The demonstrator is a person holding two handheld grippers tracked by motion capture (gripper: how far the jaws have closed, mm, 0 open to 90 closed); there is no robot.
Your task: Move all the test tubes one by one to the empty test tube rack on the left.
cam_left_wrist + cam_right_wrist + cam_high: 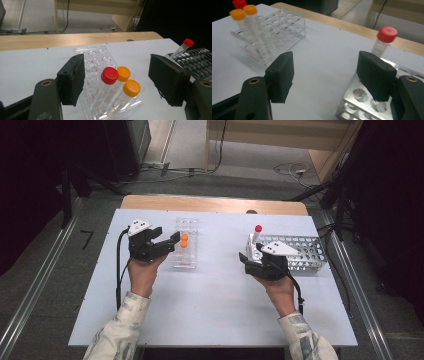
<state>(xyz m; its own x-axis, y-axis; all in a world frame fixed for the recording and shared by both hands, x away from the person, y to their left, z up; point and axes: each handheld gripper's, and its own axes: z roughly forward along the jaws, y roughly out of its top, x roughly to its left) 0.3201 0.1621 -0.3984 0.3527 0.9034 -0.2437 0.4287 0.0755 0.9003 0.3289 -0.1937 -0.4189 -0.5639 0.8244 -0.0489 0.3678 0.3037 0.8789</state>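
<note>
My left gripper (117,82) stands wide around the clear plastic tube rack (100,62) and touches nothing, while the red-capped clear tube (106,83) sits in that rack between its pads beside two orange-capped tubes (127,86).

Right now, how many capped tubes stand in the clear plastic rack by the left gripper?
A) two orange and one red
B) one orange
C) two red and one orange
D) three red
A: in the left gripper view the clear plastic rack holds a red-capped tube and two orange-capped tubes; the left gripper stands open around them, touching none.
</note>
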